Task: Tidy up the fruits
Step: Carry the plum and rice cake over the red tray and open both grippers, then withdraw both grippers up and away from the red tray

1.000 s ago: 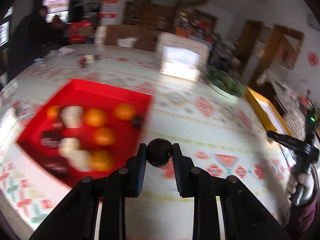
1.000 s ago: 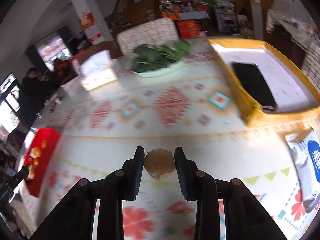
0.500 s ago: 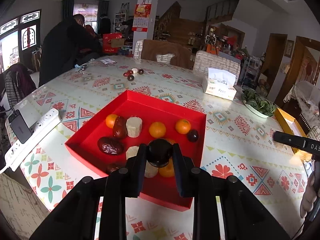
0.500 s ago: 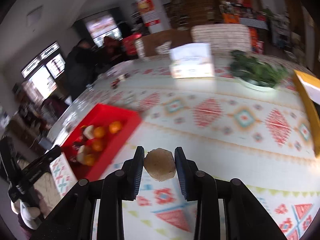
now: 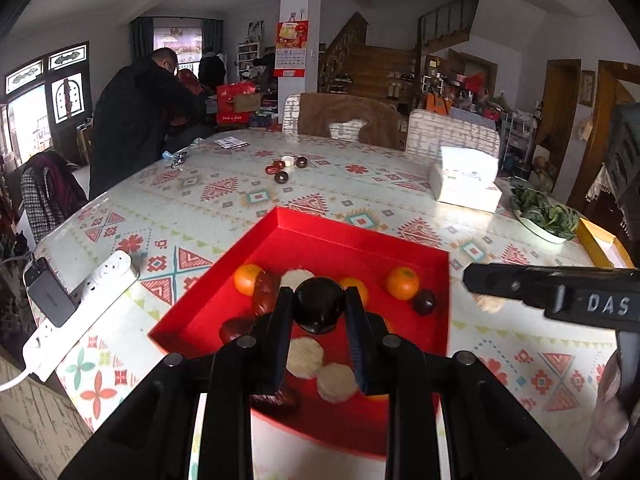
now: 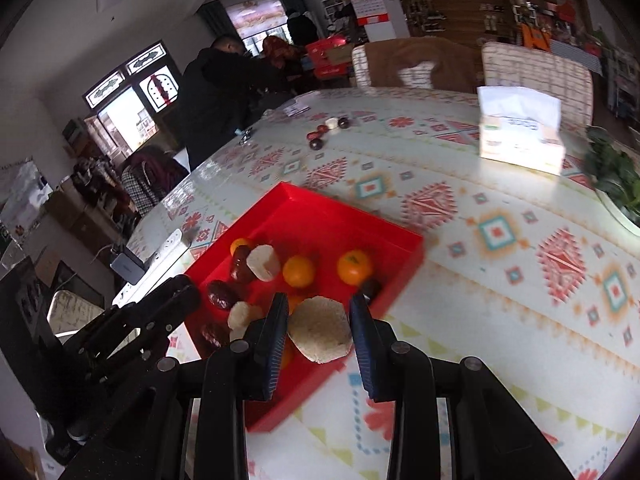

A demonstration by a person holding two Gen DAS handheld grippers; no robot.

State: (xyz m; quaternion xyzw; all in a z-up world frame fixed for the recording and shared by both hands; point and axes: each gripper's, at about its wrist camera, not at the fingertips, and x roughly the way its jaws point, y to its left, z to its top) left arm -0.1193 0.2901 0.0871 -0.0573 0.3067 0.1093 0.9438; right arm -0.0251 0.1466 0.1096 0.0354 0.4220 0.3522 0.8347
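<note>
Both loads are now being presented over the red tray [image 5: 360,240], where a second ago the patterned table [image 5: 248,196] was filling each view and the tray was being seen only off to one side. The left gripper [image 5: 320,310] is being kept clenched on a dark round fruit [image 5: 319,305], which is being held above the tray's middle. The right gripper [image 6: 319,330] is being kept clamped on a pale rough-cut chunk [image 6: 320,330], which is being carried over the tray's near right corner. Delivery is therefore judged to be nearing; neither piece is yet being let go.

Inside the tray, oranges [image 6: 354,267], dark dates [image 6: 221,295] and further pale pieces [image 6: 263,263] are being seen, loosely grouped. Several are being masked by the fingers [image 5: 280,332] in the left view, so a full count is not being attempted. A small cluster of fruit [image 5: 285,167] is being left on the far side of the table; its kinds are probably dates and one pale piece, though little can be made out at that range. The height of either load above the tray floor cannot be told.
</note>
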